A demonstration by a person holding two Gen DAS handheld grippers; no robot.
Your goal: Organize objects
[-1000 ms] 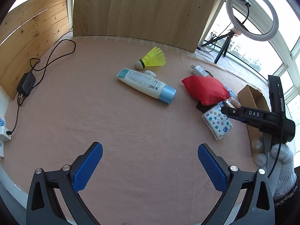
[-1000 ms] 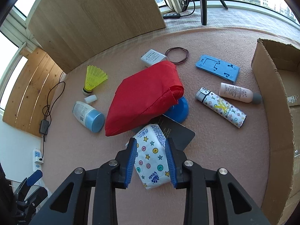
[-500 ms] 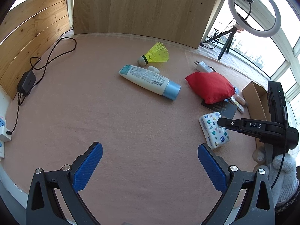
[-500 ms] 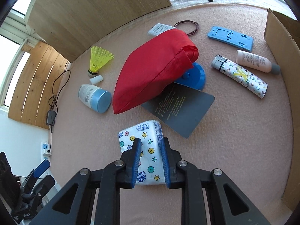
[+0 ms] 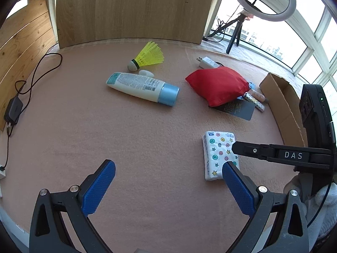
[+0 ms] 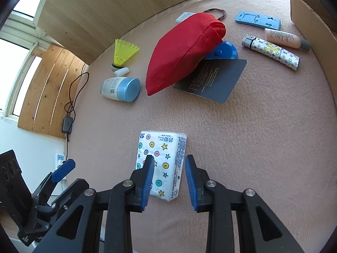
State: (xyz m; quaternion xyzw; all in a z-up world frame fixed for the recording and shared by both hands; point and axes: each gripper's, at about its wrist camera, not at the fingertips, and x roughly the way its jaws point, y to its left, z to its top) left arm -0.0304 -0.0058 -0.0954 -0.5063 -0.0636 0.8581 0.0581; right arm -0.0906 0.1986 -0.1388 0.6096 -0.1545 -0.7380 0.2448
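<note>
A white tissue pack (image 6: 162, 147) printed with stars and dots lies flat on the pink table cover (image 6: 263, 137), near the front edge. My right gripper (image 6: 168, 164) hovers over it, jaws narrowly open, left pad above the pack and right pad just clear of its side. In the left wrist view the tissue pack (image 5: 217, 151) rests under the right gripper (image 5: 233, 147). My left gripper (image 5: 168, 165) stands wide open with nothing in it, left of the pack. A red bag (image 6: 185, 50) lies further back on a dark card (image 6: 212, 80).
A blue-capped lotion tube (image 5: 139, 86) and a yellow shuttlecock (image 5: 149, 55) lie centre-left. A patterned tube (image 6: 271, 51), pink bottle (image 6: 284, 39) and blue stand (image 6: 258, 20) sit by the cardboard box (image 6: 305, 6) at right. A cabled adapter (image 5: 12, 109) lies far left.
My right gripper pulled the tissue pack away from the red bag toward the table's front, set it flat and loosened its jaws. The left gripper stayed wide open.
</note>
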